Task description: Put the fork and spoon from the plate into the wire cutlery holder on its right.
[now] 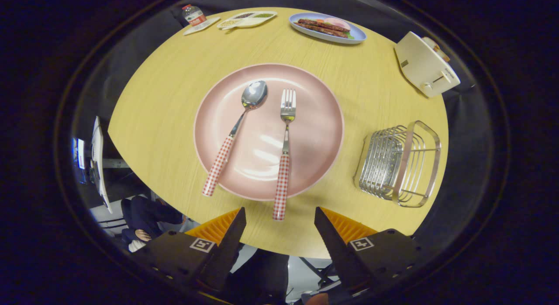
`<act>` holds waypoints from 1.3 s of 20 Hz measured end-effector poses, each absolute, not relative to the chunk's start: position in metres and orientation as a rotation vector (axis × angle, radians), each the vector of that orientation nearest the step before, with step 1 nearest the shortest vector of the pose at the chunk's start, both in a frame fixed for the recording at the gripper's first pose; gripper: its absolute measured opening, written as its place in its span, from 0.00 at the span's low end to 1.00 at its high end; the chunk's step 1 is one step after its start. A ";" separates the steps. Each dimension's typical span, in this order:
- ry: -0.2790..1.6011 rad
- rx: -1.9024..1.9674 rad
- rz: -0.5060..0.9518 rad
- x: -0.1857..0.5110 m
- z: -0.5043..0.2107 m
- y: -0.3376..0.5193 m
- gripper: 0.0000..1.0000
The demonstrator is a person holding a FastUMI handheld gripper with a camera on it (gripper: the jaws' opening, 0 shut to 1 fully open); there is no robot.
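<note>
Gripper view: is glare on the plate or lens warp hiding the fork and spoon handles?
Gripper view: bright streaks of glare sit on the plate between the spoon and fork, but both handles read sharp; fisheye warp bends the table edge and wire holder; the open gripper hangs above the fork's handle end.

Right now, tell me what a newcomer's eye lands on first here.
The pink plate in the middle of the round wooden table, with a spoon and fork lying side by side on it, checked handles toward the hand-held gripper. Its fingers are open, the fork's handle end between them. To the plate's right stands the empty wire cutlery holder.
</note>
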State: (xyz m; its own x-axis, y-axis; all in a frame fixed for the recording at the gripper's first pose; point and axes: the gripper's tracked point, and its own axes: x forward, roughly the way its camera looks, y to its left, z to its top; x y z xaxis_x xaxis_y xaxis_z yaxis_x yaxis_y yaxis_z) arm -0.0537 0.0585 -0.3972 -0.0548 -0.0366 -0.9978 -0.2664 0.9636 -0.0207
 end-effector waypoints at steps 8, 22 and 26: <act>1.679 -0.222 0.167 -0.058 -0.425 0.063 0.69; 1.723 -0.112 0.175 -0.065 -0.407 0.065 0.01; 1.726 -0.029 0.185 -0.068 -0.377 0.068 0.01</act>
